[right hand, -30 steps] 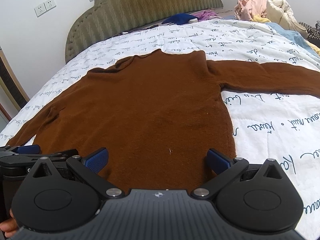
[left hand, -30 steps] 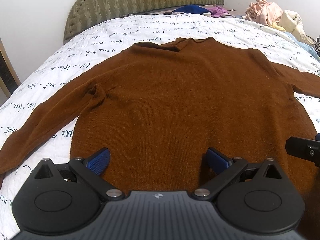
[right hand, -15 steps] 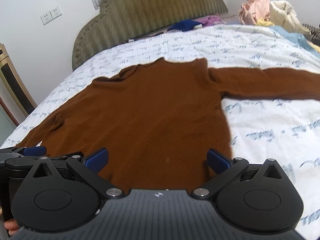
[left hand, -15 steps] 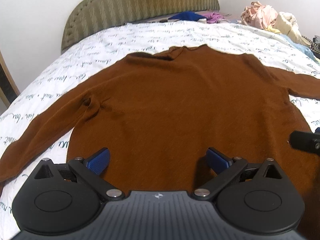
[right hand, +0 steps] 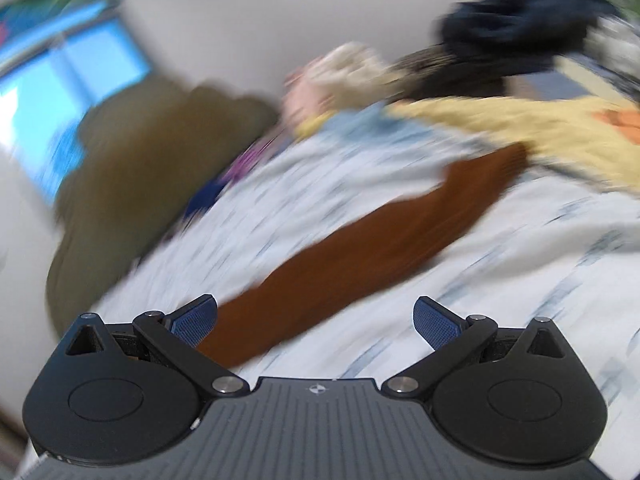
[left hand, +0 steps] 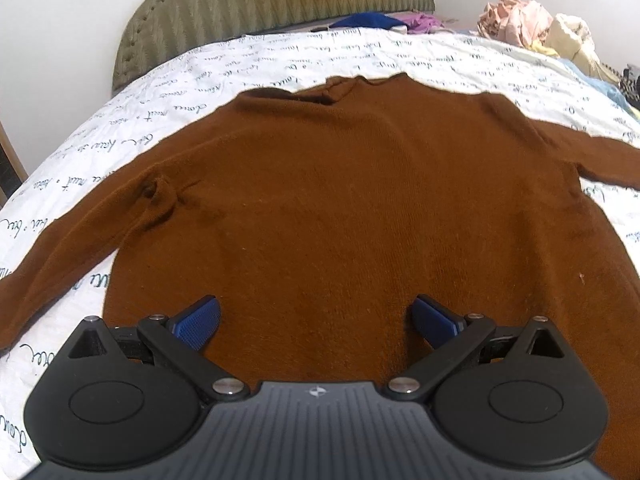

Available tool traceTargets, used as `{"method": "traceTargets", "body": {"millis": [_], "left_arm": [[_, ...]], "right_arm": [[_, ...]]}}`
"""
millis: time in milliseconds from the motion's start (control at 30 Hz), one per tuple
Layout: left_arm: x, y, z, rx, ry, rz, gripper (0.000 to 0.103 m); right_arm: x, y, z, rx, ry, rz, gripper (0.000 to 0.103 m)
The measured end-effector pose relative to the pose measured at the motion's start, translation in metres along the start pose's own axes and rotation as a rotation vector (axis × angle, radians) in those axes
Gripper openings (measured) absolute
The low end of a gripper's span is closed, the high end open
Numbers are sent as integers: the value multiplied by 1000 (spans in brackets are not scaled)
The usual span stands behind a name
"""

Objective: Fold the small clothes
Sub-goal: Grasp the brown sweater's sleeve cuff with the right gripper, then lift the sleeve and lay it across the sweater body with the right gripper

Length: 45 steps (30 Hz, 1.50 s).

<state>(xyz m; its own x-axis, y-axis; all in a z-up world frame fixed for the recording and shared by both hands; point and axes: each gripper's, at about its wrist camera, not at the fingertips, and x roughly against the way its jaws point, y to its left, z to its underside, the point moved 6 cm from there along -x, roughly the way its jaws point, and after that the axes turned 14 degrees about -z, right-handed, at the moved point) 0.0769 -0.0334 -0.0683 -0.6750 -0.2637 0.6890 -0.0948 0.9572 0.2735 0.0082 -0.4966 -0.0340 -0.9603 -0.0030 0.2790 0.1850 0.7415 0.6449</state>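
A brown sweater [left hand: 340, 208] lies flat on the bed, neck toward the headboard, both sleeves spread out. My left gripper [left hand: 316, 324] is open and empty, low over the sweater's hem. My right gripper [right hand: 316, 322] is open and empty. Its view is blurred by motion and shows the sweater's right sleeve [right hand: 368, 248] running diagonally from near the left finger up to the right.
The bed has a white sheet with script print [left hand: 280, 60] and a green padded headboard [left hand: 272, 4]. A pile of clothes [left hand: 536, 28] lies at the far right; it shows yellow, dark and pink in the right wrist view [right hand: 500, 120].
My right gripper has swung quickly right, off the sweater's body toward its right sleeve, and left the left wrist view. My left gripper has risen slightly and tilted over the hem.
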Motion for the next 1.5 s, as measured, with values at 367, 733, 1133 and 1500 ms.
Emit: {"method": "traceTargets", "body": {"millis": [367,733,1133,1500], "left_arm": [[-5,-3,-1,1,0,-4,103],[-6,-4,0,-6,-13,-8,103],[8,6,-15,-13,-106,-44,103],[0,45,-16,54,-74,-64,103]], "right_arm": [[-34,-121,-40,-488,-208,-107,103],[-54,-151,-61,-585,-343,-91,68],[-46,-95,-75,-328,-265,24,14],[-50,56,-88,98,-296,24,14]]}}
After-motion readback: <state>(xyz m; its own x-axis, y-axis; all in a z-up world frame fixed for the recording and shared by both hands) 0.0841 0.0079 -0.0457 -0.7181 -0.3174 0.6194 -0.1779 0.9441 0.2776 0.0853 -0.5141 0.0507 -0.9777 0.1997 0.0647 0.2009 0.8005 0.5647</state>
